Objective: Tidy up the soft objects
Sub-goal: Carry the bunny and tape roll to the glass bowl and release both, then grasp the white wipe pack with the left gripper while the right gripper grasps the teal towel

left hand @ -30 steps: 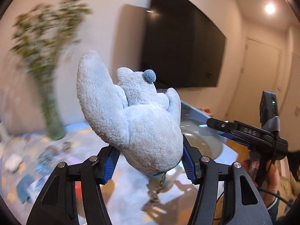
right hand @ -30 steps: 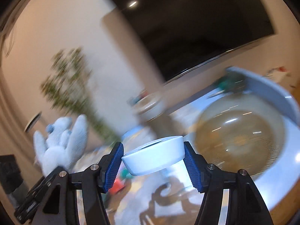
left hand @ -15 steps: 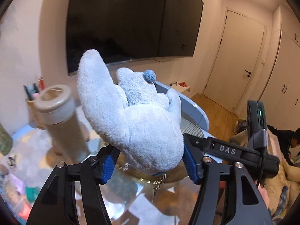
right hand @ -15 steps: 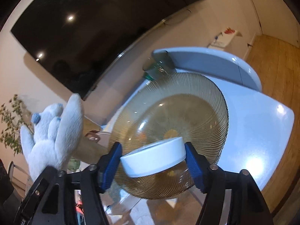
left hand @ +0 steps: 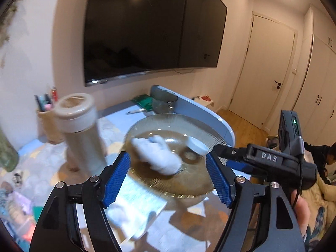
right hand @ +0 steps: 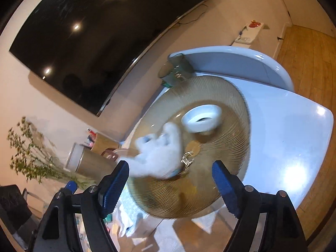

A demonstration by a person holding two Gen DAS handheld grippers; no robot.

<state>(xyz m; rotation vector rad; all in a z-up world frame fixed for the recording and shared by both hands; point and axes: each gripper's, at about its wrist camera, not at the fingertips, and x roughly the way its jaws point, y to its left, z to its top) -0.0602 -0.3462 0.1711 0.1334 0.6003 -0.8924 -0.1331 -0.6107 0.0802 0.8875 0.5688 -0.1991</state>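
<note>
Plush (left hand: 158, 157) and white ring (right hand: 202, 118) are lying in the amber bowl (right hand: 231, 147) on the surface (right hand: 294, 138). Left hand-held gripper (left hand: 168, 178) and right hand-held gripper (right hand: 170, 185) have just been opening, jaws wide, gripping nothing.

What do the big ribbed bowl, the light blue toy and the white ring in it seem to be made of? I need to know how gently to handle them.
Bowl: probably amber-tinted glass, glossy; you can see through it and fine ribs catch the light.
Toy: plush fabric, matte and fuzzy, though blurred.
White ring: smooth, opaque, faintly shiny; soft foam, silicone or plastic, can't tell.
</note>
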